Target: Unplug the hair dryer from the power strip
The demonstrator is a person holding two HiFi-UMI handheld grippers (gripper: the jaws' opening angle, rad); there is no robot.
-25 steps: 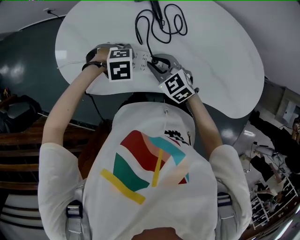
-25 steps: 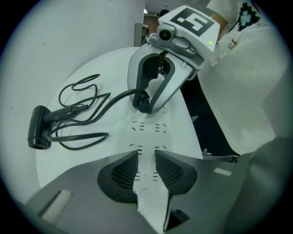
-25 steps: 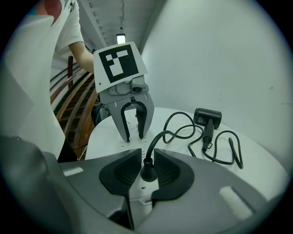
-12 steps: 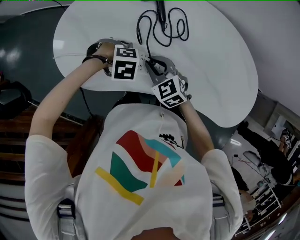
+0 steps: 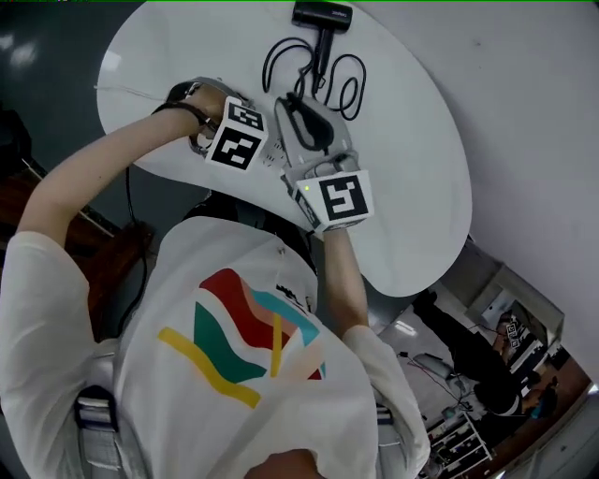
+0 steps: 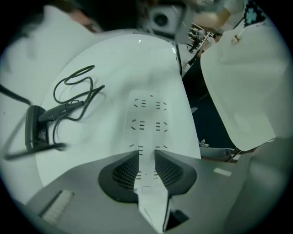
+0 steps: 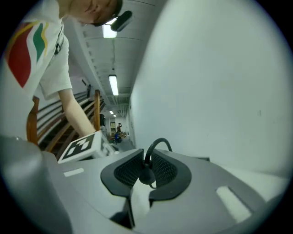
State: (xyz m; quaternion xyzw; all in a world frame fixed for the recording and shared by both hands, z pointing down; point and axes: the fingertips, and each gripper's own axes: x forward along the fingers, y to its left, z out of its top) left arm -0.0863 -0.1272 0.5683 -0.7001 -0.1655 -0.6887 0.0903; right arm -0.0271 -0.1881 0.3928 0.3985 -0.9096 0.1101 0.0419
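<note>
The white power strip [image 6: 149,119] lies on the white table [image 5: 402,168], and my left gripper [image 6: 146,168] points straight down over its near end. Its jaws are closing, with the pads against the strip's two long sides. My right gripper [image 7: 145,172] is shut on the black plug [image 7: 146,176], held up in the air clear of the strip and pointing at the wall. The cord [image 7: 158,144] loops up from the plug. In the head view the right gripper [image 5: 296,105] hangs above the cord's loops [image 5: 323,79]. The black hair dryer [image 5: 321,17] lies at the table's far edge.
The table's curved edge [image 6: 183,91] runs close by the strip, with dark floor below it. A pale wall [image 7: 219,82] stands just past the table. Wooden stair rails [image 7: 96,114] are off to the left. The dryer [image 6: 36,130] and its cord [image 6: 73,87] lie left of the strip.
My right gripper has risen from the power strip with the plug in its jaws and now points level. The left gripper has stayed over the strip.
</note>
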